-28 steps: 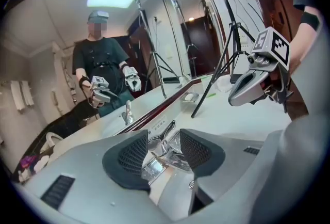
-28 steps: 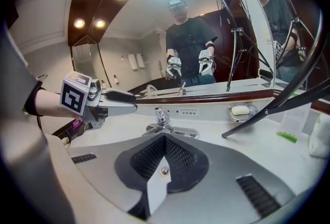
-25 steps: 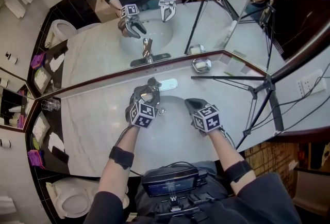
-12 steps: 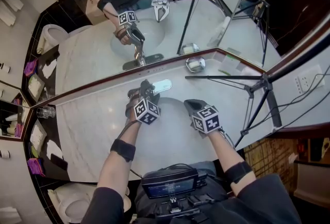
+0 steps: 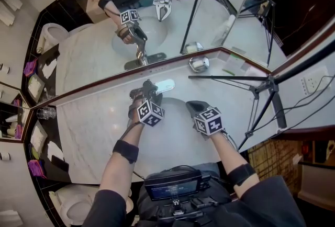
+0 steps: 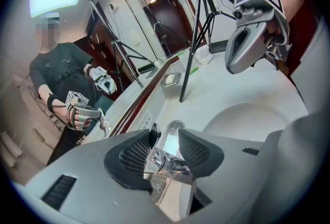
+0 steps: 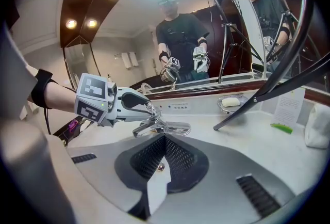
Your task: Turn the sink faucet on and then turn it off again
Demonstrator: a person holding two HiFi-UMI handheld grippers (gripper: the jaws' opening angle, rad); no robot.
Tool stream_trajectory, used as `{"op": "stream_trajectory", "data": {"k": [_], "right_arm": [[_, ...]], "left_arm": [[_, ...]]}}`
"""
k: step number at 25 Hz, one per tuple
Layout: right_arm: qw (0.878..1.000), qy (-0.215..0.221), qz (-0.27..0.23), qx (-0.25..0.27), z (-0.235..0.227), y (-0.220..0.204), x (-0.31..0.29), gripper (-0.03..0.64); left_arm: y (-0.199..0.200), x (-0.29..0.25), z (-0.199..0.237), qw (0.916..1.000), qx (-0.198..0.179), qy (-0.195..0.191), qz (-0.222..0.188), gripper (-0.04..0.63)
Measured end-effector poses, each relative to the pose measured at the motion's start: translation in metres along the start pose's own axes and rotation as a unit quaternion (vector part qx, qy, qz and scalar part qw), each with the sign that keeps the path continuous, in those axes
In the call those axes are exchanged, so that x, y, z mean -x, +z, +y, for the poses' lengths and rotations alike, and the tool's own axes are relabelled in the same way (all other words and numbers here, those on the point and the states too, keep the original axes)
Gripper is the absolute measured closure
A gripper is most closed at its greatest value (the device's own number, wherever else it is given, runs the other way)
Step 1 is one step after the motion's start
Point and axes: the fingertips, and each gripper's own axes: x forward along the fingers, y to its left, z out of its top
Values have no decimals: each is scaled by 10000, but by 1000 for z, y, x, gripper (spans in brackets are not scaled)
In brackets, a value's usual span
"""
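Alignment decides the coming move: the chrome lever (image 6: 164, 162) of the faucet (image 7: 157, 126) lies right between the pads of the left claw (image 6: 166, 138). Its long axis runs along the line the claw points, with its free end towards the claw. The flat spout (image 7: 176, 127) reaches on beyond it over the basin (image 5: 175, 112). That claw comes in from the person's left and slopes down onto the lever from above. Its jaws have just been closing, and the pads now look to press on both flanks of the chrome, so I read this as a grip taken rather than a hover. The faucet itself stands at the back edge of the basin, close under the mirror (image 5: 99, 48), on the pale stone bench (image 5: 91, 126). No stream shows under the spout in the right gripper view, so the tap is probably not yet on. Because the lever lies lengthwise in the jaws, working it likely means tipping the claw's nose up or down, not pulling sideways. The right claw (image 5: 194, 108) hangs over the near right part of the basin, jaws together with nothing between them. It is well apart from the lever, so the left hand is plainly the nearer one and the one to act.
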Motion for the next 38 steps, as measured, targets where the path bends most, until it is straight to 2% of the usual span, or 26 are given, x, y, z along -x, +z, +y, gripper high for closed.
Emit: {"op": "stream_trajectory", "data": {"k": [8,16,25,33,38], "right_arm": [[10000,25,20,7,3,0,-3,594],[10000,26,0,24,4,4,-3,594],[10000,3,26,-9,0,-1,-1,594],[10000,44,-4,35,3,1,-2,594],[9999,104,-55,84,8,6,-1,594]], "left_arm": [[-1,-1,-5,9999,-98,51,0,419],[-4,-9,-39,9992,-271,-282,116,449],[-4,-9,-36,9992,-316,-221,126,466],[-4,-8,-35,9988,-318,-322,198,466],[-2,9,-42,9978,-472,-427,170,466]]}}
